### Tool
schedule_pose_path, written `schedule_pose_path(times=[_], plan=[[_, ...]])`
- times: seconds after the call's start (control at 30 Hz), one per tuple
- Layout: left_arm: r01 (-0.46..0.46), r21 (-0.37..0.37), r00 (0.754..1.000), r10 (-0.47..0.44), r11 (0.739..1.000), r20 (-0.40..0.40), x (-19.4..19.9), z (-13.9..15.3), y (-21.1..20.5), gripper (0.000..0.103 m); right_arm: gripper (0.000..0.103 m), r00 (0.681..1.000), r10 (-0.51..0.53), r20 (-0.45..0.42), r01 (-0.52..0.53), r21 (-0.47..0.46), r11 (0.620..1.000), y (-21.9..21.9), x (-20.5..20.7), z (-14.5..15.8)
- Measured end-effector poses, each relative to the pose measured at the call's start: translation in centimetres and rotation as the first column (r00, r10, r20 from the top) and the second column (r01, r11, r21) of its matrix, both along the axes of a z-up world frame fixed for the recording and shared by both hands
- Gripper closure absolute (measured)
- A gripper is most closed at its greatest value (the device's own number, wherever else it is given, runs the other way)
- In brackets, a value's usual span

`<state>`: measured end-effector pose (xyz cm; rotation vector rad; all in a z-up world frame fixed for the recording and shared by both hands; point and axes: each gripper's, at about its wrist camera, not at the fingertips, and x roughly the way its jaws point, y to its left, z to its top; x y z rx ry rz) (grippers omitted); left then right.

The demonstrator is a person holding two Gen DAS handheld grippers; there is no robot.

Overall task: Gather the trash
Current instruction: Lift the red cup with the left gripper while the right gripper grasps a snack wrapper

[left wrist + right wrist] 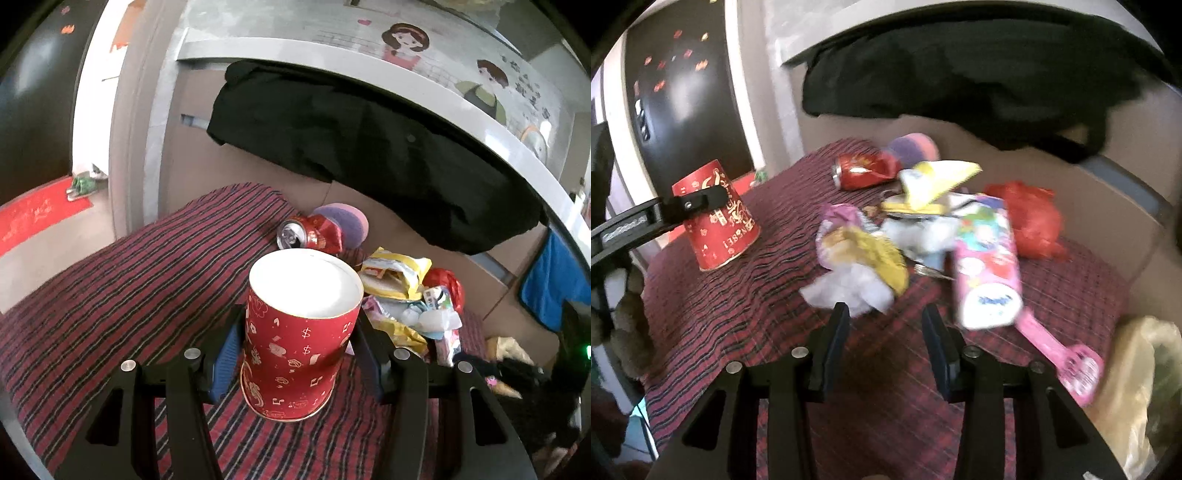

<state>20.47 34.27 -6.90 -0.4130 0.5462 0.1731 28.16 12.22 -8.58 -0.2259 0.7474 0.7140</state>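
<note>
Left gripper (299, 354) clamps an upside-down red paper cup (301, 332) resting on the striped cloth (122, 280). Right gripper (886, 332) hangs wide open, holding nothing. Wrapper pile (886, 236) at its 12 o'clock; crushed can (862, 170) beyond.

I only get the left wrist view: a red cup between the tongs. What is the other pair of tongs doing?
Observer: The right tongs are open and hold nothing, just short of a crumpled white wrapper.
Visitor: Is my cup standing straight?
Observer: No. In the right wrist view the red cup leans, wide rim down, with the left tongs clamped across it.
Visitor: Anything long in that pile?
Observer: Yes, a pink package whose pink handle points toward the near edge of the striped cloth.
</note>
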Motion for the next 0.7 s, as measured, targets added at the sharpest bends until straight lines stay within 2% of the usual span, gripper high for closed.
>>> schedule_pose_path(times=[0.13, 0.4, 0.5, 0.57, 0.7], plan=[[-0.002, -0.057, 1.0, 0.003, 0.998, 0.011, -0.6, -0.6, 1.1, 0.046, 0.068, 0.996, 0.022, 0.089, -0.019, -0.041, 0.999, 3.2, 1.2, 0.8], [0.013, -0.109, 1.0, -0.012, 0.994, 0.012, -0.9, -1.5, 2.2, 0.046, 0.073, 0.996, 0.079, 0.044, -0.07, -0.182, 0.981, 8.1, 4.6, -2.0], [0.035, -0.112, 0.999, -0.034, 0.993, 0.012, -0.9, -1.7, 2.3, 0.045, 0.075, 0.994, 0.072, 0.08, -0.053, -0.218, 0.974, 8.2, 4.2, -2.5], [0.028, -0.103, 1.0, -0.028, 0.994, -0.002, -0.5, -1.7, 2.2, 0.045, 0.085, 0.994, 0.07, 0.085, -0.049, -0.225, 0.973, 8.0, 3.9, -2.3], [0.002, -0.087, 1.0, -0.003, 0.996, -0.011, -0.2, -0.8, 1.4, 0.045, 0.092, 0.995, 0.066, 0.075, -0.053, -0.16, 0.986, 6.5, 3.5, -0.5]])
